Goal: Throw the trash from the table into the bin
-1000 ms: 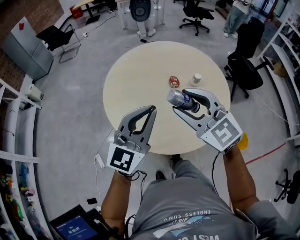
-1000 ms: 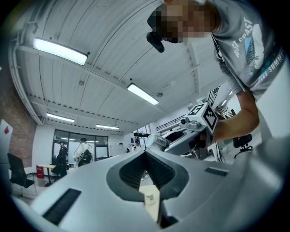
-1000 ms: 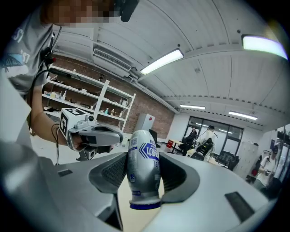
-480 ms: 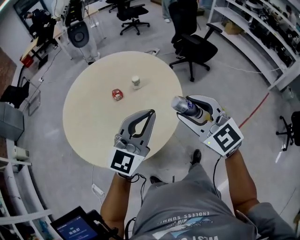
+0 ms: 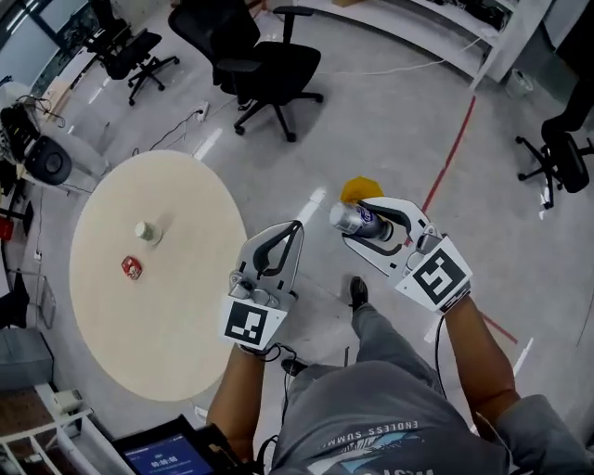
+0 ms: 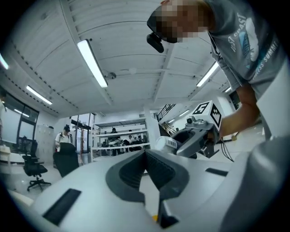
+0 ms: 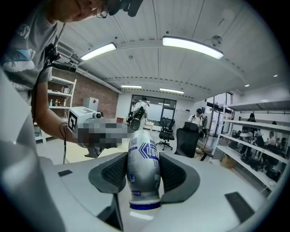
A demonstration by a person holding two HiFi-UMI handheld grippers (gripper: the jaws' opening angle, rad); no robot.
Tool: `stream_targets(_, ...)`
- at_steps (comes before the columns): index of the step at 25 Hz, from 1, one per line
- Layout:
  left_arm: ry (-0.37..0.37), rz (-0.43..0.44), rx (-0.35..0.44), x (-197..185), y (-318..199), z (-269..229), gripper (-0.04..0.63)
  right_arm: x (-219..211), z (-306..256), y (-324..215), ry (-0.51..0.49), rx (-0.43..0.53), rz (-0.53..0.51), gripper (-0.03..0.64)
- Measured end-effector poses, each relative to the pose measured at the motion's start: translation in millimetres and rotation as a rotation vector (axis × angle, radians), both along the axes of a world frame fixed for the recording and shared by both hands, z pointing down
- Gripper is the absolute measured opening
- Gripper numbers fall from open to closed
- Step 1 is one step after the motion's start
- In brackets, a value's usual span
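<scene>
My right gripper (image 5: 356,221) is shut on a silver bottle with a blue label (image 5: 353,220), held level over the grey floor. In the right gripper view the bottle (image 7: 142,170) stands pinched between both pads. A yellow object (image 5: 360,190) sits on the floor just beyond that gripper, partly hidden by it. My left gripper (image 5: 296,225) is shut with nothing in it, over the floor just right of the round beige table (image 5: 195,315). Its jaws (image 6: 145,153) meet at the tips. A red wrapper (image 5: 131,268) and a small white cup (image 5: 146,231) lie on the table at the left.
A black office chair (image 5: 269,70) stands beyond the table, and another (image 5: 560,158) at the far right. A red line (image 5: 452,158) runs across the floor. White shelving (image 5: 436,28) lines the top edge. A tablet (image 5: 162,455) is at the bottom left.
The view has swung right: the table slid from the centre to the left. Both grippers left the tabletop and now hang over the floor, the bottle still gripped. The yellow object came into view ahead.
</scene>
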State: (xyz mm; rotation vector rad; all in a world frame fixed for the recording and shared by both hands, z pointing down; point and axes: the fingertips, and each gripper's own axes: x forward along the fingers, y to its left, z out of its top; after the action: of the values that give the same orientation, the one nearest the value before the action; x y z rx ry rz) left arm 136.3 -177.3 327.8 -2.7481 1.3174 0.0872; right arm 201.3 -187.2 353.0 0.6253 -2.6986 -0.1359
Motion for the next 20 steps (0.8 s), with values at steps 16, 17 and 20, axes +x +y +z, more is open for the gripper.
stream_targets(16, -0.389, 0.293, -0.072, 181.3, -224.6, 245.4, 0.032, 164.2, 234.6, -194.5, -0.020, -0.176, 0.194, 0.215)
stream_targets(17, -0.392, 0.300, -0.083, 185.7, -230.0, 260.6, 0.034, 167.9, 252.4, -200.0, -0.017, -0.187, 0.198, 0.215)
stream_targets(20, -0.399, 0.326, -0.118, 198.0, -244.3, 307.1, 0.034, 177.0, 307.9, -218.6, -0.010, -0.225, 0.213, 0.215)
